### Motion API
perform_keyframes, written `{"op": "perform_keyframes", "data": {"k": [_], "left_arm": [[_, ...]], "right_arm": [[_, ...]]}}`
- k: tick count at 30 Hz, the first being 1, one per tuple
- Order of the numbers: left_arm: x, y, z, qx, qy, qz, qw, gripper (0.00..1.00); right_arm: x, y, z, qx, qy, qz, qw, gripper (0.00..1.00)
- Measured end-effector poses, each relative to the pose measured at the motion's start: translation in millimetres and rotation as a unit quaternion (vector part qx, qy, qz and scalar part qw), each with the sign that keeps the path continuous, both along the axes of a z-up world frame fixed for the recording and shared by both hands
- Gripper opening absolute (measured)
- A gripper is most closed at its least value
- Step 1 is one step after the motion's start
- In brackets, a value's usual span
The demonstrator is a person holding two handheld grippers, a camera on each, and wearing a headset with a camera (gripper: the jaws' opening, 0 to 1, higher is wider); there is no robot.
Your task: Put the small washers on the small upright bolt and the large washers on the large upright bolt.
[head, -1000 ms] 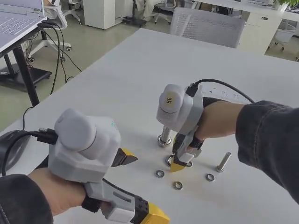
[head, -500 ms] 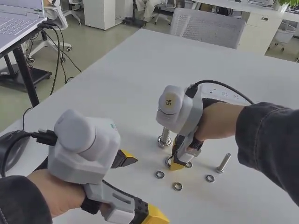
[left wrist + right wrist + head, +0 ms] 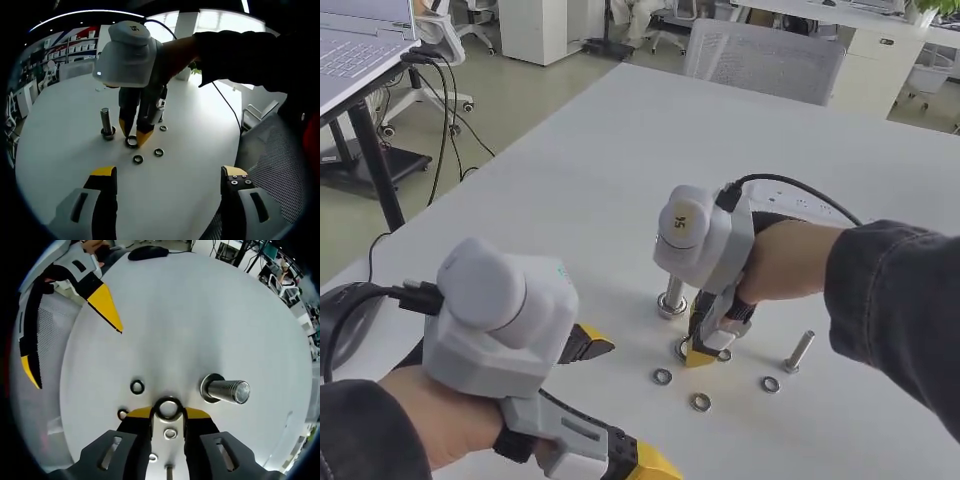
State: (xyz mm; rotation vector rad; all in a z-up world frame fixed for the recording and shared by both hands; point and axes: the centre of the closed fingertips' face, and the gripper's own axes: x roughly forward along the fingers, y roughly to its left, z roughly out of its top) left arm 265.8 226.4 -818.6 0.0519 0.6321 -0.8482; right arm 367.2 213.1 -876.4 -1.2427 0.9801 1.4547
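Right gripper view looks straight down on the large washer (image 3: 168,399), which lies flat on the desk (image 3: 200,315) just beside the large upright bolt (image 3: 227,390). The bolt's long axis stands straight up from the desk. I judge the ring must rise above the threaded top, cross the short gap and drop hole-over-shaft. The right tool (image 3: 168,412) is by far the nearer. Its yellow tips sit narrowly apart against opposite sides of the washer's rim and appear to pinch it. The left tool (image 3: 169,172) hangs well away from the bolt, jaws spread wide, holding nothing. Small washers (image 3: 137,387) lie loose on the far side of the large washer from the bolt.
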Motion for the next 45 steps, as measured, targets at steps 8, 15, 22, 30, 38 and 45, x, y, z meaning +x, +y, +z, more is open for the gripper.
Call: {"op": "perform_keyframes", "data": {"k": [8, 15, 22, 30, 38, 45], "left_arm": [[0.7, -0.1, 0.7, -0.001, -0.001, 0.001, 1.0000, 0.85], [0.3, -0.4, 1.4, -0.002, -0.003, 0.001, 1.0000, 0.85], [-0.2, 0.0, 0.7, -0.001, -0.003, 0.001, 1.0000, 0.85], [-0.5, -0.5, 1.4, -0.002, -0.005, 0.001, 1.0000, 0.85], [0.4, -0.8, 2.5, -0.002, -0.007, 0.000, 1.0000, 0.85], [0.7, -0.9, 3.8, -0.003, -0.008, 0.000, 1.0000, 0.85]], "right_arm": [[2.3, -1.8, 5.0, -0.003, -0.003, 0.000, 1.0000, 0.24], [2.6, -2.5, 5.7, -0.005, -0.004, 0.000, 1.0000, 0.24], [5.9, -5.8, 13.9, -0.006, -0.007, -0.003, 0.9999, 0.24], [10.9, -14.2, 35.3, -0.011, -0.016, -0.002, 0.9998, 0.24], [13.6, -17.2, 53.7, -0.012, -0.028, 0.003, 0.9995, 0.24], [21.1, -13.8, 73.1, -0.012, -0.043, 0.010, 0.9990, 0.24]]}}
